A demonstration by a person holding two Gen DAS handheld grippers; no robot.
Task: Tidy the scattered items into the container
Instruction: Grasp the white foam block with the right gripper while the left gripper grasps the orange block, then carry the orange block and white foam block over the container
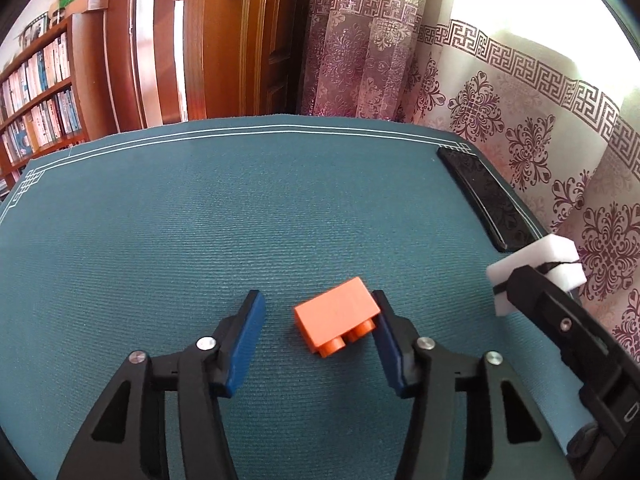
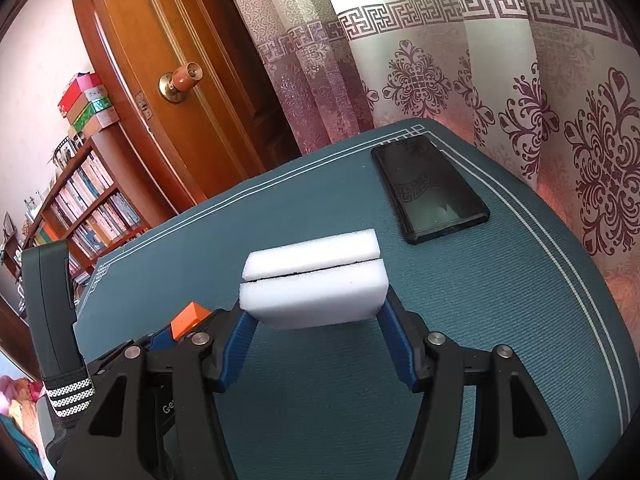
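Note:
An orange toy brick lies on its side on the teal mat, studs toward the camera. My left gripper is open around it; the right blue pad touches the brick, the left pad stands apart. My right gripper is shut on a white foam block with a dark slit across it, held above the mat. The same white foam block and the right gripper's arm show at the right edge of the left wrist view. A corner of the orange brick peeks out at left. No container is in view.
A black phone lies flat near the mat's far right corner, also seen as a black phone in the left wrist view. Patterned curtains hang behind the table, with a wooden door and a bookshelf further left.

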